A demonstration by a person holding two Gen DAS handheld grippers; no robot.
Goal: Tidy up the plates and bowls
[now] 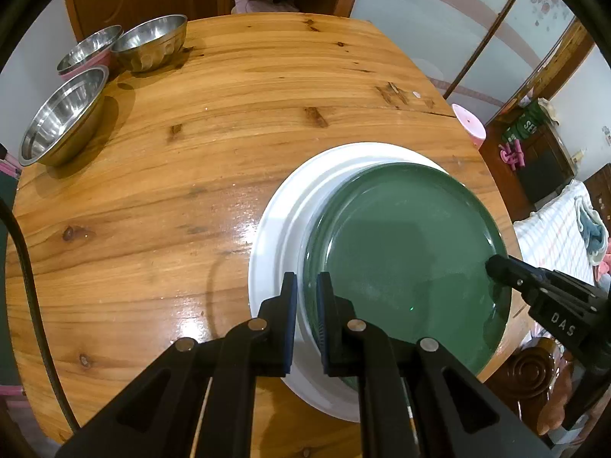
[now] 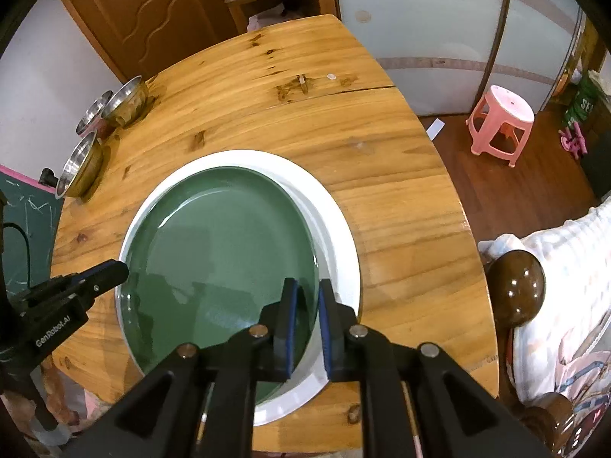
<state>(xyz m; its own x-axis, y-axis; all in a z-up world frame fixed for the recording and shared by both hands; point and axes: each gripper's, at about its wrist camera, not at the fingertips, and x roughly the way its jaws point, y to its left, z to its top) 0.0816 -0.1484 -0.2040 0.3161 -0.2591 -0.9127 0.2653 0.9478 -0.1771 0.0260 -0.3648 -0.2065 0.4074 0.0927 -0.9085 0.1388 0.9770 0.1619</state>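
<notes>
A dark green plate sits on top of a larger white plate on the round wooden table. My left gripper is shut on the green plate's left rim. My right gripper is shut on the green plate's right rim, over the white plate. Each gripper shows in the other's view, the right one and the left one. Three steel bowls stand at the table's far left; they also show in the right wrist view.
A pink plastic stool stands on the floor to the right of the table. A dark wooden chair post and bedding are close at the right. A wooden door and a shelf are behind the table.
</notes>
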